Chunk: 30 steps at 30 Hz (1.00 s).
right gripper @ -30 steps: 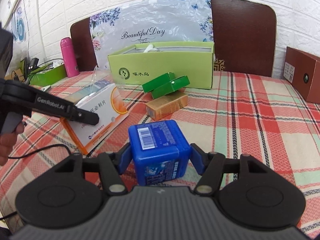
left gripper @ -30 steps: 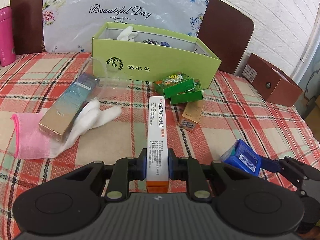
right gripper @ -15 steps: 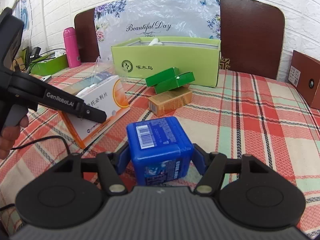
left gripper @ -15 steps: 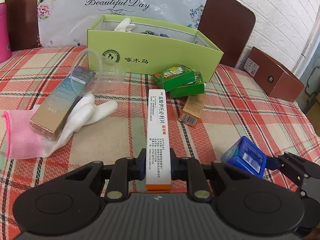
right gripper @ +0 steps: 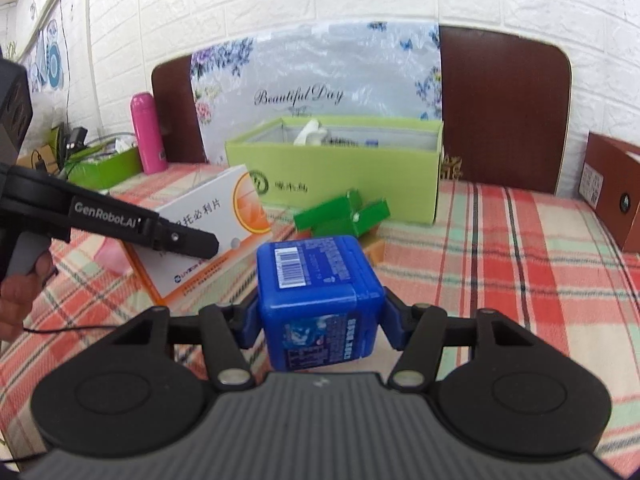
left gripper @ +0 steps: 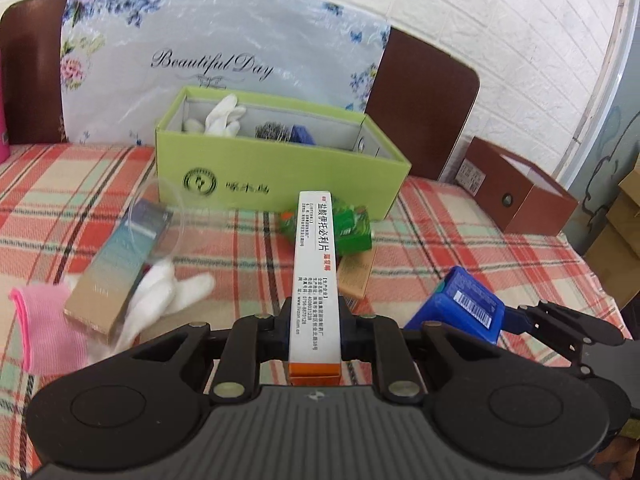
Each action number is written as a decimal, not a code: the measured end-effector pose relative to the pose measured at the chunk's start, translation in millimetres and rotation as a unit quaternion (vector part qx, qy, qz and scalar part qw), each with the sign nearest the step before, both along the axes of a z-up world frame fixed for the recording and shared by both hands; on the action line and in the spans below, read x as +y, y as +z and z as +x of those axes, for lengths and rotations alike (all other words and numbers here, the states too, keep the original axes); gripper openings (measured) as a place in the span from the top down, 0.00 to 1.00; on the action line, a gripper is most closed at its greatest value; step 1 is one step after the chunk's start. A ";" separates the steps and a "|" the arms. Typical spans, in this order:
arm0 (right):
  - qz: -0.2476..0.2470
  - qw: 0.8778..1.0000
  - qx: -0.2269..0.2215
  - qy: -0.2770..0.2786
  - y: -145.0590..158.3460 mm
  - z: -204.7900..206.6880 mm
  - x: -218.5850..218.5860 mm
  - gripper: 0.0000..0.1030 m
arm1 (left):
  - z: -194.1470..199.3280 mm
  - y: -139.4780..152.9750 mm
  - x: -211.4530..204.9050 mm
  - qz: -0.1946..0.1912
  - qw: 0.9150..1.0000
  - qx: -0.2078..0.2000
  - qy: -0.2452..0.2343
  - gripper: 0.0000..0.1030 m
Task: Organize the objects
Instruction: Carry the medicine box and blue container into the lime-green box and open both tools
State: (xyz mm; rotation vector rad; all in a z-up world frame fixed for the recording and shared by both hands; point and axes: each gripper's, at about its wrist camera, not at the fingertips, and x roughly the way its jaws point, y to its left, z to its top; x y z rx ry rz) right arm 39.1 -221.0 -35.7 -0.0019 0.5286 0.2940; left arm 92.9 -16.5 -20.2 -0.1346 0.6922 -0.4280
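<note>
My left gripper [left gripper: 314, 326] is shut on a white and orange medicine box [left gripper: 315, 276], held edge-up above the table; the box also shows in the right wrist view [right gripper: 212, 236]. My right gripper [right gripper: 318, 316] is shut on a blue cube-shaped container [right gripper: 318, 296], also seen in the left wrist view [left gripper: 460, 308]. The open green storage box [left gripper: 280, 172] stands ahead at the back, holding a white glove and small items. Green packets [left gripper: 348, 228], a tan box [left gripper: 356, 276], a teal-gold carton [left gripper: 116, 268] and a pink-cuffed white glove [left gripper: 160, 300] lie on the cloth.
The table has a red plaid cloth [left gripper: 460, 232]. A brown box [left gripper: 516, 192] stands at the right. A pink bottle [right gripper: 147, 134] and a green tray [right gripper: 106, 166] stand far left. A floral bag [left gripper: 224, 64] leans on a brown chair back behind the green box.
Both grippers have risen and moved toward the green box with their loads; the box's inside now shows more in the left wrist view.
</note>
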 end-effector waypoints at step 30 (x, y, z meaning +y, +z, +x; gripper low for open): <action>-0.035 0.992 -0.106 -0.055 51.1 186.8 -15.9 0.44 | 183.6 44.5 -32.9 -0.038 0.996 -0.023 0.081 0.83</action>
